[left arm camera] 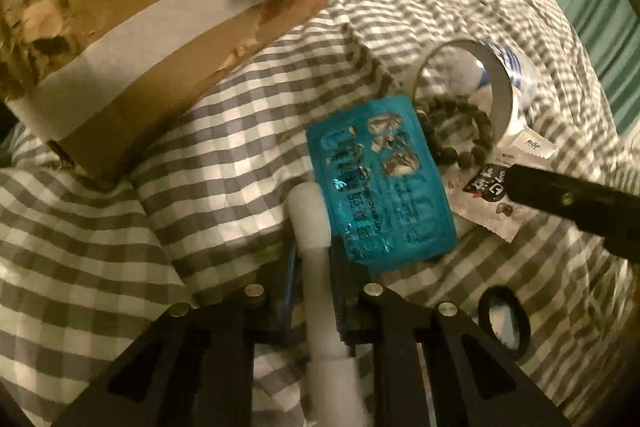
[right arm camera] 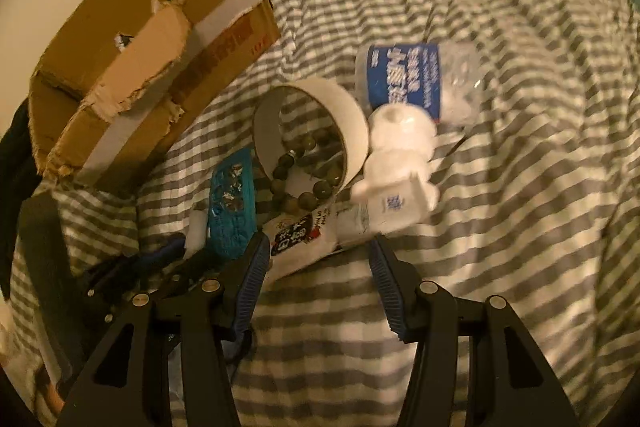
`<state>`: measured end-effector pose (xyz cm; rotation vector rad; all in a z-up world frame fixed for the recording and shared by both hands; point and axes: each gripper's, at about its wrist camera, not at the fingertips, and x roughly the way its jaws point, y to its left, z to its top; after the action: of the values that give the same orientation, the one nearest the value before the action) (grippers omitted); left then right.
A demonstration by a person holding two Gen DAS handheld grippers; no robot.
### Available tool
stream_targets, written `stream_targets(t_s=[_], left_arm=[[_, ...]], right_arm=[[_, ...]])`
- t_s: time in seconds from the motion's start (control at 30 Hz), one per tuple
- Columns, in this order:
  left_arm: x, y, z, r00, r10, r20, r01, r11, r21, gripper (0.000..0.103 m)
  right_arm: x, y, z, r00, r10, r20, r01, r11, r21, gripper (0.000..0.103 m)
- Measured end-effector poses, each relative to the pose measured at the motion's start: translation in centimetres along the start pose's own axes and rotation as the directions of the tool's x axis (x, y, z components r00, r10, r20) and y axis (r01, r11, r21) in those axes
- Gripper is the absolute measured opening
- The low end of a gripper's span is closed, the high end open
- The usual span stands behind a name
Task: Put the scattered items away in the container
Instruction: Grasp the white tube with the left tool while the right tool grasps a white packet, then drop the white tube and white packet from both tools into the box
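Note:
My left gripper (left arm camera: 314, 259) is shut on a white plastic tube (left arm camera: 316, 267) that stands up between its fingers, just left of a teal blister pack (left arm camera: 384, 183) on the checked bedsheet. The cardboard box (left arm camera: 132, 39) lies to the upper left. My right gripper (right arm camera: 320, 267) is open just short of a white sachet (right arm camera: 304, 239), with a white squeeze bottle (right arm camera: 400, 163) beyond it. A tape roll (right arm camera: 320, 131) lies over a bead bracelet (right arm camera: 304, 183). The teal blister pack also shows in the right wrist view (right arm camera: 232, 207).
A clear water bottle with a blue label (right arm camera: 412, 83) lies behind the tape roll. A black ring (left arm camera: 504, 323) lies on the sheet at the left gripper's right. The cardboard box (right arm camera: 152, 67) has torn flaps and dark items inside. The rumpled sheet (right arm camera: 520, 187) stretches away to the right.

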<state>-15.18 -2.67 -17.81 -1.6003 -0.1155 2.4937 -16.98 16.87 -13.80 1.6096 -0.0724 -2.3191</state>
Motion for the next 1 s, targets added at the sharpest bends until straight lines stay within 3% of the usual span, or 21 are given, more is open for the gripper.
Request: stream_targets(t_s=[0.03, 0.1, 0.13, 0.17, 0.37, 0.57, 0.77, 1.0], left_arm=[[0.0, 0.1, 0.0, 1.000, -0.003, -0.002, 0.003, 1.000, -0.005, 0.016], [-0.1, -0.1, -0.2, 1.000, 0.007, 0.003, -0.007, 1.000, 0.010, 0.014], [-0.2, -0.3, -0.2, 1.000, 0.014, 0.005, -0.014, 1.000, 0.018, 0.014], [-0.3, -0.4, -0.2, 1.000, 0.018, 0.007, -0.018, 1.000, 0.023, 0.013], [-1.5, -0.5, 0.5, 1.000, -0.002, 0.021, 0.001, 1.000, 0.017, 0.011], [-5.1, -1.3, 1.6, 0.995, -0.039, 0.092, 0.037, 0.999, 0.031, 0.010], [-9.2, -1.9, 3.3, 0.981, -0.054, 0.186, 0.046, 0.998, 0.046, 0.010], [-14.2, -1.5, 7.3, 0.952, -0.059, 0.301, 0.044, 0.997, 0.058, 0.010]], right_arm=[[0.3, 0.0, 0.1, 1.000, 0.005, 0.000, -0.005, 1.000, 0.012, 0.052], [0.6, 0.3, 0.1, 1.000, 0.009, 0.006, -0.009, 1.000, 0.012, 0.033], [0.8, 0.6, 0.0, 1.000, 0.017, 0.000, -0.017, 1.000, 0.003, 0.018], [0.8, 0.7, 0.0, 1.000, 0.021, -0.001, -0.021, 1.000, -0.003, 0.013], [-1.2, 0.4, -0.2, 0.999, 0.018, 0.041, -0.017, 1.000, -0.022, 0.008], [-4.9, 0.1, 0.3, 0.995, -0.013, 0.097, 0.018, 0.999, -0.047, 0.005], [-8.1, 1.2, 0.9, 0.988, 0.000, 0.152, 0.013, 0.997, -0.081, 0.005], [-10.7, 4.3, 3.6, 0.979, 0.025, 0.201, 0.013, 0.983, -0.185, 0.004]])
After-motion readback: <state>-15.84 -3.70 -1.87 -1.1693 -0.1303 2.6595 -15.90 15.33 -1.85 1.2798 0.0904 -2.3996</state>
